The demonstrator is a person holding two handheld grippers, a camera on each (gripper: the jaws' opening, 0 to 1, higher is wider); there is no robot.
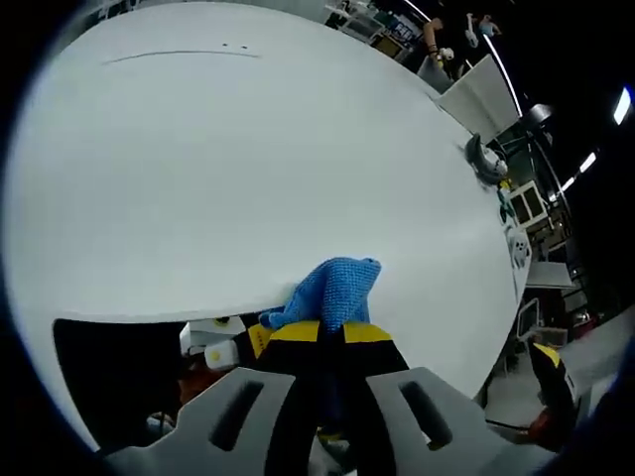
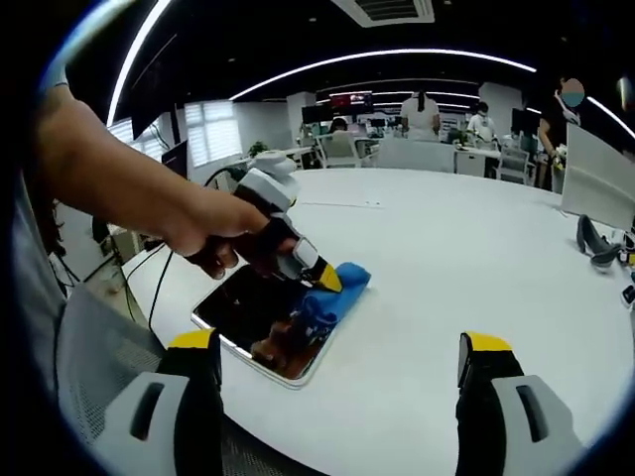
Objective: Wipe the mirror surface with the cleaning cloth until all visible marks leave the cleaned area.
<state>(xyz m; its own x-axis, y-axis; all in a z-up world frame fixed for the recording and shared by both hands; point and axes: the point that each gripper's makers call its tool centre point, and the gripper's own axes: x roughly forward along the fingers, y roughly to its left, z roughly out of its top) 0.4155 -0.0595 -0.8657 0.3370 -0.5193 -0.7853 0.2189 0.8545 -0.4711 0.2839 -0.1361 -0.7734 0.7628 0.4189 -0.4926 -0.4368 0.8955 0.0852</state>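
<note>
Left gripper view: left gripper (image 1: 332, 332), yellow-tipped jaws clamped together on blue cleaning cloth (image 1: 332, 290); cloth bunched at the mirror's far edge. Right gripper view: right gripper (image 2: 337, 362), jaws spread wide apart, holding nothing, near side of the mirror. Mirror (image 2: 260, 319): dark rectangular pane, flat on white round table (image 2: 466, 258), cloth pressed on its far corner. Person's hand (image 2: 213, 243) grips the left gripper above the mirror. No legible writing.
</note>
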